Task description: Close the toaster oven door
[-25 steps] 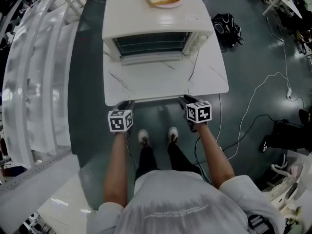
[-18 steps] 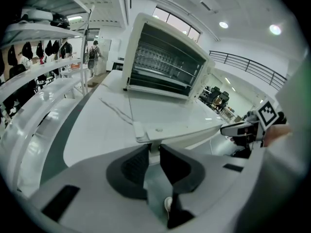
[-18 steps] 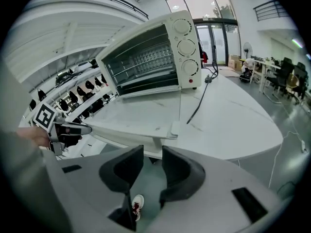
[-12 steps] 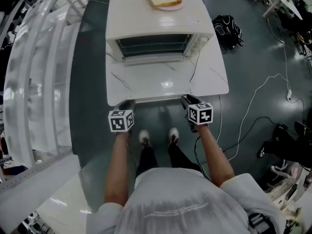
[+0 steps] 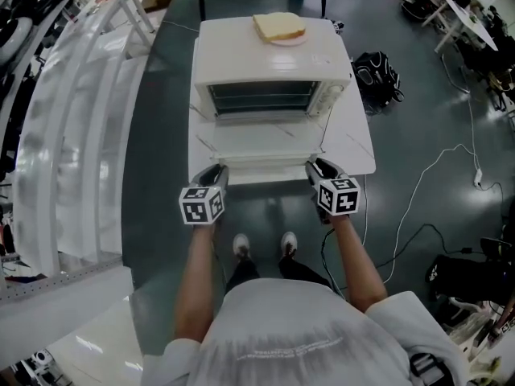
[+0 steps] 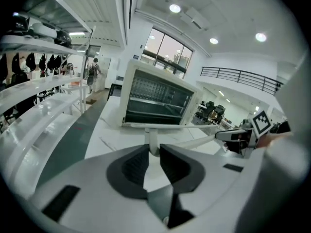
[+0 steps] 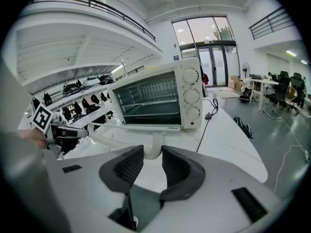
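A white toaster oven (image 5: 269, 63) stands on a white table (image 5: 356, 148) with its door (image 5: 261, 139) folded down flat towards me. The door's white handle bar (image 5: 261, 162) runs along its near edge. My left gripper (image 5: 216, 174) is at the bar's left end and my right gripper (image 5: 316, 167) at its right end. In the left gripper view the left gripper (image 6: 152, 152) has its dark pads pressed on a white handle post. In the right gripper view the right gripper (image 7: 152, 152) is shut the same way on the other post. The oven (image 7: 155, 98) is dark inside, with its racks showing.
A slice of bread on a pink plate (image 5: 279, 27) lies on the oven's top. The oven's cord (image 5: 326, 123) trails over the table's right side. White curved shelving (image 5: 72, 119) stands at the left. A black bag (image 5: 376, 75) and a cable (image 5: 426, 155) lie on the floor at the right.
Both grippers have moved forward from the table's near edge onto the door handle. The head view has shifted, so the oven and table now look smaller and farther off.
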`<state>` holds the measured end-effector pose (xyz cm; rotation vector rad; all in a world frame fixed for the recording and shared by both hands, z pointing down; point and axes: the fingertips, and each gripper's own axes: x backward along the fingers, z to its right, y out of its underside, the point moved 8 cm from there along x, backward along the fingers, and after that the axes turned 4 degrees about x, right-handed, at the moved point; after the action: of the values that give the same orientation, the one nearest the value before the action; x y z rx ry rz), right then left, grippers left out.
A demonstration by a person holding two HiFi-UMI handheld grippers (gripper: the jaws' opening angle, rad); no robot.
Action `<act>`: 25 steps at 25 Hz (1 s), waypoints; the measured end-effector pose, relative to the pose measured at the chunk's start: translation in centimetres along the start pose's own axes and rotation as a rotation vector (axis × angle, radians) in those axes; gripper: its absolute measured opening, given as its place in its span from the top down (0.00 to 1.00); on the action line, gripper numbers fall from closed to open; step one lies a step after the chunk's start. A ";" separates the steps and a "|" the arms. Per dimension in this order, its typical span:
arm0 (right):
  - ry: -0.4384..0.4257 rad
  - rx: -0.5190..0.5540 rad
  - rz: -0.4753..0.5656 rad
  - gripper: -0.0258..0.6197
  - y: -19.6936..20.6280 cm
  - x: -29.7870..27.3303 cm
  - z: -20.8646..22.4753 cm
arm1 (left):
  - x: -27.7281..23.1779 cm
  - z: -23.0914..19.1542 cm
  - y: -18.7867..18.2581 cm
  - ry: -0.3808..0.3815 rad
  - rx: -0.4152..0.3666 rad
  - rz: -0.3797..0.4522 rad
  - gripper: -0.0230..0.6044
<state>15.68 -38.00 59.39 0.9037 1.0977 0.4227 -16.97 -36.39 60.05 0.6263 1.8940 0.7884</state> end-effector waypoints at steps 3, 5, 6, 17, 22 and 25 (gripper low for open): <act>-0.004 0.017 0.070 0.76 -2.5 0.5 0.1 | 0.5 0.4 -2.6 -0.002 -0.014 0.066 0.84; -0.006 0.030 0.109 0.76 -4.1 0.5 0.2 | 0.6 0.5 -4.1 -0.009 -0.014 0.108 0.84; -0.006 0.039 0.126 0.76 -4.9 0.5 0.3 | 0.6 0.6 -4.9 -0.013 -0.012 0.129 0.84; 0.012 0.101 0.250 0.76 -13.0 -1.3 1.9 | -1.0 0.5 -12.8 -0.026 -0.008 0.283 0.84; 0.027 0.102 0.271 0.76 -15.2 -2.4 2.5 | -2.0 0.2 -15.2 -0.029 -0.042 0.303 0.84; 0.034 0.114 0.272 0.76 -16.3 -3.0 2.8 | -2.6 0.1 -16.2 -0.037 -0.064 0.309 0.84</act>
<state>14.80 -50.81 48.60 1.1566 1.0410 0.6053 -17.28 -48.93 49.45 0.9005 1.7528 1.0215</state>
